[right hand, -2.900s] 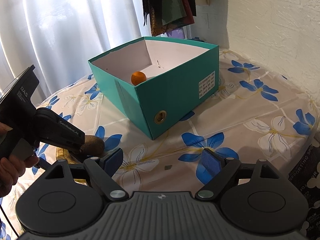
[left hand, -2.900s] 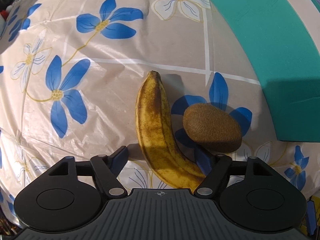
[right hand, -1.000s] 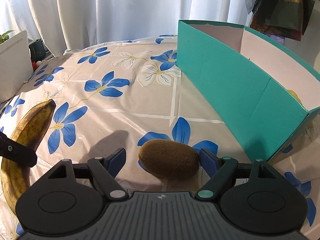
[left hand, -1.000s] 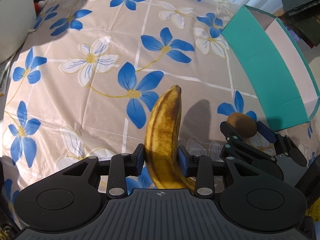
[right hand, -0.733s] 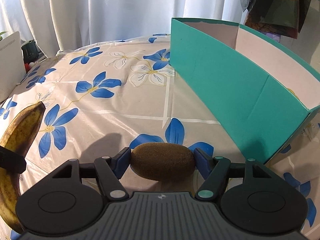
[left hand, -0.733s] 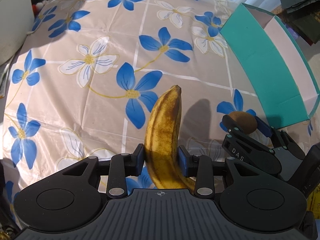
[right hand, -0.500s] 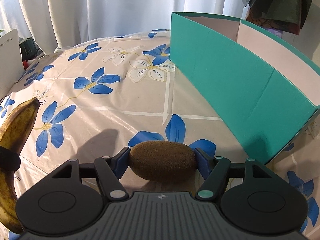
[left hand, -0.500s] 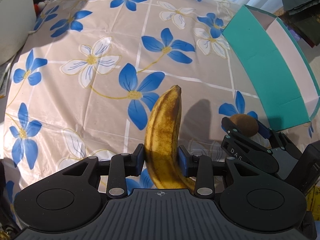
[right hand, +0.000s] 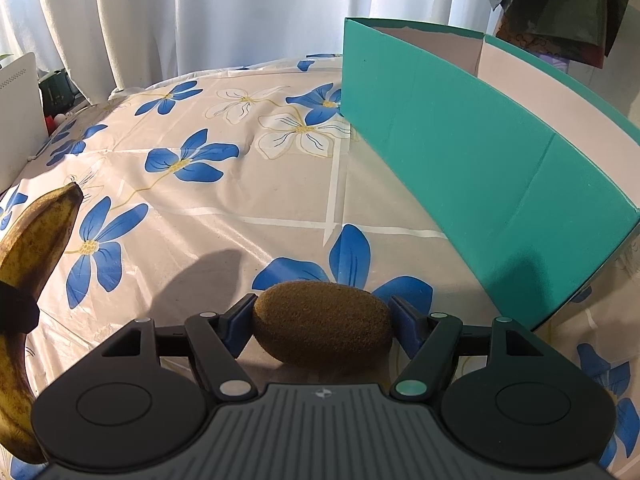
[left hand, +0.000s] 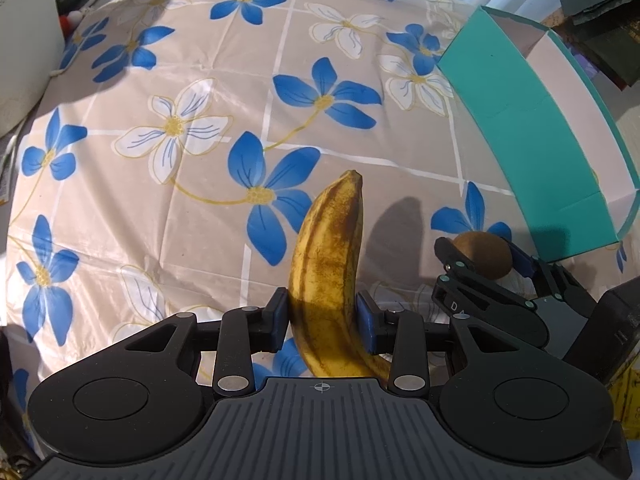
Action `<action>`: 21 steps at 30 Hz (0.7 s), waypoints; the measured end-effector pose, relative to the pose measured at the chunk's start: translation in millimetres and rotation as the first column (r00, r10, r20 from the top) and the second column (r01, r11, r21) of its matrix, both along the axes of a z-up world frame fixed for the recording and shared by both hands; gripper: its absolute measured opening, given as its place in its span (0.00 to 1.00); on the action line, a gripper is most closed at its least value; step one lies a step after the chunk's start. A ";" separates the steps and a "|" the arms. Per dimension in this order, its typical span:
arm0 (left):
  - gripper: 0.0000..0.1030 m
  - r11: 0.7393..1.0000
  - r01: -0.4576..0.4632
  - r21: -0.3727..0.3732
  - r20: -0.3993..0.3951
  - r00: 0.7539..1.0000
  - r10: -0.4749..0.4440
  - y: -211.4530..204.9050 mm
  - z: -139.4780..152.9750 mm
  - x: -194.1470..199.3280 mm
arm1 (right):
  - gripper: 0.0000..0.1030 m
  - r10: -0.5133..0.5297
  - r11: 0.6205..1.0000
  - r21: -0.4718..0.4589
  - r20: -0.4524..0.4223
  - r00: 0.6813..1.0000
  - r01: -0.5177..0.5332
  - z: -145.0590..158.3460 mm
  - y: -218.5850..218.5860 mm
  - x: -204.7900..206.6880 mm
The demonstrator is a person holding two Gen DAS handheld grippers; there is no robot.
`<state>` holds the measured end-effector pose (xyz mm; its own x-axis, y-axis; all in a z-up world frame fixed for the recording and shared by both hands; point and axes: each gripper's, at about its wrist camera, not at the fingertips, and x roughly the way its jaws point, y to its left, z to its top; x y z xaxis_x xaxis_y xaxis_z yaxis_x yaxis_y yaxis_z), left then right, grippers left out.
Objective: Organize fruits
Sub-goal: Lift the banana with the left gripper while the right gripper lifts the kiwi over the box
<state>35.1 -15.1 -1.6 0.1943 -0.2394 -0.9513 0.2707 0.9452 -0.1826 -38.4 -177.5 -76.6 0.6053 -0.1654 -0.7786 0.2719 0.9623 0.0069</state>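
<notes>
A spotted yellow banana (left hand: 328, 248) is clamped between the blue pads of my left gripper (left hand: 322, 320), its tip pointing away over the floral tablecloth (left hand: 180, 200). The same banana (right hand: 36, 248) shows at the left edge of the right wrist view. My right gripper (right hand: 322, 328) is shut on a brown kiwi (right hand: 324, 330), held end to end between its pads. In the left wrist view that kiwi (left hand: 486, 254) and the right gripper (left hand: 480, 258) sit to the right of the banana. The teal box (right hand: 480, 152) stands to the right, its inside hidden.
White curtains (right hand: 200, 20) hang behind the table. A white appliance (left hand: 24, 40) stands off the table's far left edge. Dark cloth (right hand: 568, 0) hangs behind the box. Open tablecloth (right hand: 240, 200) lies ahead of both grippers.
My right gripper's pads have gone from standing apart beside the kiwi to pressing on its ends, and the kiwi has risen slightly. The left gripper keeps hold of the banana, unmoved.
</notes>
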 end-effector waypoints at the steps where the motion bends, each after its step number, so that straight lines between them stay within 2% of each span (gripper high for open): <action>1: 0.38 1.000 0.001 0.000 0.001 1.000 -0.001 -0.5 0.4 -0.2 | 0.68 0.000 1.000 0.000 -0.001 1.000 0.000 0.1 0.0 0.0; 12: 0.38 1.000 0.005 0.000 0.038 0.999 -0.005 -4.2 14.6 -4.0 | 0.71 0.007 1.000 -0.009 -0.007 1.000 -0.007 0.5 1.1 -0.7; 15: 0.38 1.000 0.006 -0.003 0.052 0.999 -0.006 -6.5 20.7 -5.7 | 0.67 0.017 1.000 -0.005 -0.005 1.000 -0.017 1.3 1.2 -0.7; 21: 0.38 1.000 0.026 -0.009 0.092 0.995 -0.025 -17.9 35.5 -9.1 | 0.66 -0.007 1.000 0.012 0.024 1.000 0.007 6.7 -1.9 -7.9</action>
<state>26.0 -32.9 33.9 0.2741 -0.2549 -0.9273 0.3107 0.9360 -0.1654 -46.3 -179.3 -70.0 0.6223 -0.1606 -0.7661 0.2781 0.9602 0.0246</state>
